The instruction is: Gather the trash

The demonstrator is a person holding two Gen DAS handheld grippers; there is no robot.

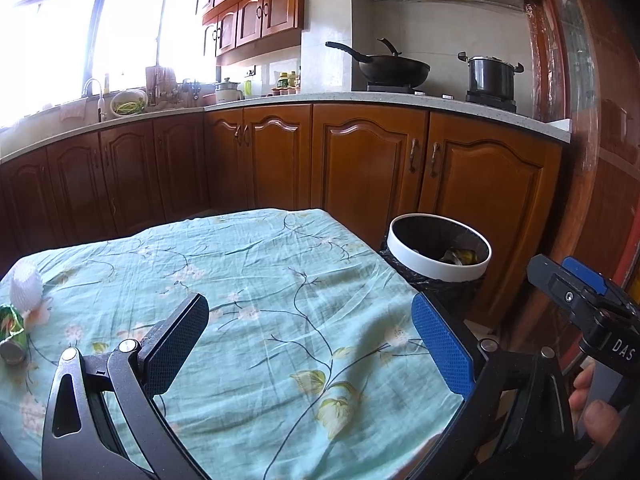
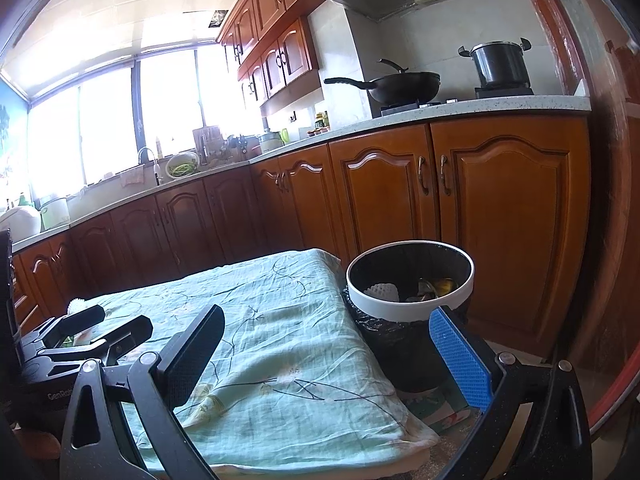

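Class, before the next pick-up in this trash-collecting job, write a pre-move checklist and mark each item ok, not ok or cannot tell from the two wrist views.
1. Left gripper open and holding nothing: ok.
2. Right gripper open and holding nothing: ok.
3. Trash still on the tablecloth: ok, a white foam net and a green can lie at its left edge.
4. Bin open-topped beside the table: ok, it already holds a white foam piece and peels.
5. Bare cloth between the left gripper and those items: ok.
6. Whether the can is empty: cannot tell.
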